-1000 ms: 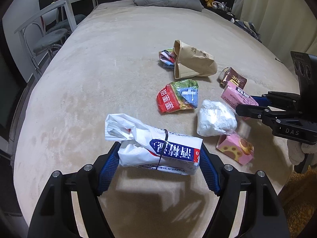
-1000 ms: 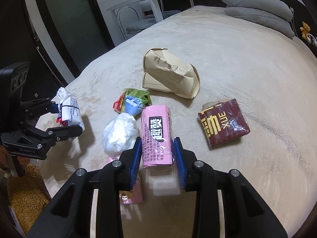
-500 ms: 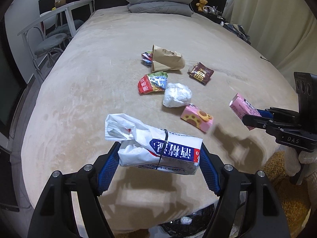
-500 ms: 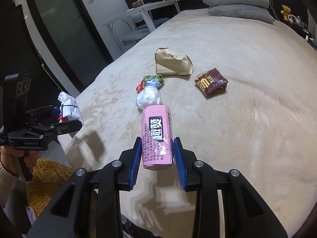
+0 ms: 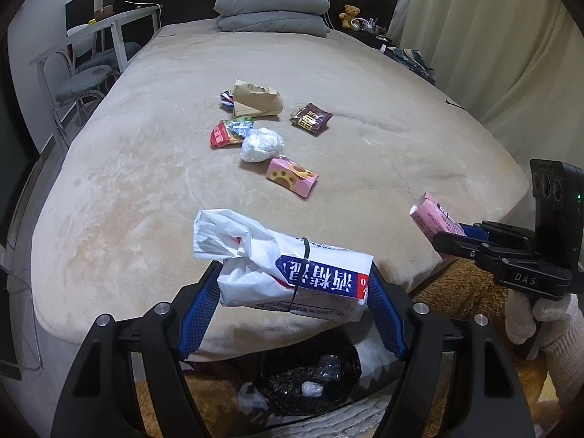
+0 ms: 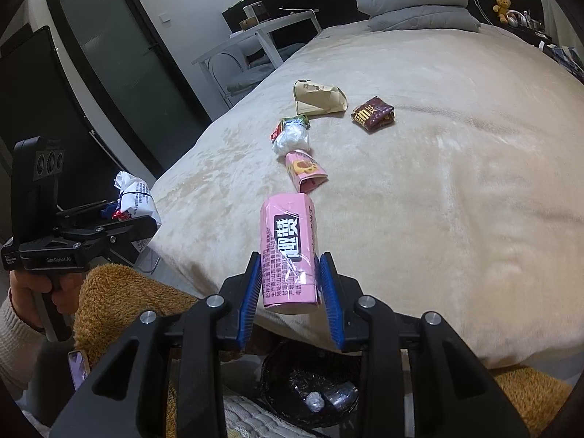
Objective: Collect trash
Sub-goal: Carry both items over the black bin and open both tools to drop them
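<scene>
Item, my left gripper (image 5: 292, 303): pads clamped across the white packet (image 5: 292, 277), held level so it drops clean. Item, my right gripper (image 6: 290, 292): pads clamped on the pink carton (image 6: 288, 248), which juts forward. Bin (image 6: 310, 390): directly below both sets of fingers, nothing between. Ahead on the bed (image 5: 146, 168), uncollected: pink box (image 5: 292, 177), white wad (image 5: 262, 145), brown packet (image 5: 311, 118), paper bag (image 5: 255, 99).

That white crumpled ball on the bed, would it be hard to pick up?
The crumpled ball looks like thin plastic or tissue, so probably light and squashy. Its rounded shape might roll if nudged. The tongs would likely crush it rather than slip.
</scene>
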A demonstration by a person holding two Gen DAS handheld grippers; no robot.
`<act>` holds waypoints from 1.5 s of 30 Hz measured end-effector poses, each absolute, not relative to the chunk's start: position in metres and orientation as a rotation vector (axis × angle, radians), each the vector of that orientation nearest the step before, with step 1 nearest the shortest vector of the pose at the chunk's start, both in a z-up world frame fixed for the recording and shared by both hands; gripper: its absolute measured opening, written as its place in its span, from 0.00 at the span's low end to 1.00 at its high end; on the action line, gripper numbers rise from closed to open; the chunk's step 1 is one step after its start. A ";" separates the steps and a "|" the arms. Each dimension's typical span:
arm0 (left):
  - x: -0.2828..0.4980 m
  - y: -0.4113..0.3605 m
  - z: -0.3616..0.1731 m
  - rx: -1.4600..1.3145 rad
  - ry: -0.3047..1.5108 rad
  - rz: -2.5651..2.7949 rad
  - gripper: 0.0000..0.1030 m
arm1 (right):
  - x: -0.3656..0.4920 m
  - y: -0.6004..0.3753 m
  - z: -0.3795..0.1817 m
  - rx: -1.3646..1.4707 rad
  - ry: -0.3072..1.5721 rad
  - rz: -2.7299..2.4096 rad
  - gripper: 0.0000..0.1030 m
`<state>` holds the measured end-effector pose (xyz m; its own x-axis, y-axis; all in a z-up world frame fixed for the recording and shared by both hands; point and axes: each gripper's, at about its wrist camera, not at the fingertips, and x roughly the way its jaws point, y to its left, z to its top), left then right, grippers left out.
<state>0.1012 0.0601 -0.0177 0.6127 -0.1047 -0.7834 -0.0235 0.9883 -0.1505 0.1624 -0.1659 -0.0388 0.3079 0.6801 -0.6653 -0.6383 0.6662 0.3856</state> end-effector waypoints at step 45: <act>0.044 -0.024 -0.150 -0.210 1.399 -0.121 0.72 | 0.090 -0.175 -0.143 0.095 1.315 0.826 0.33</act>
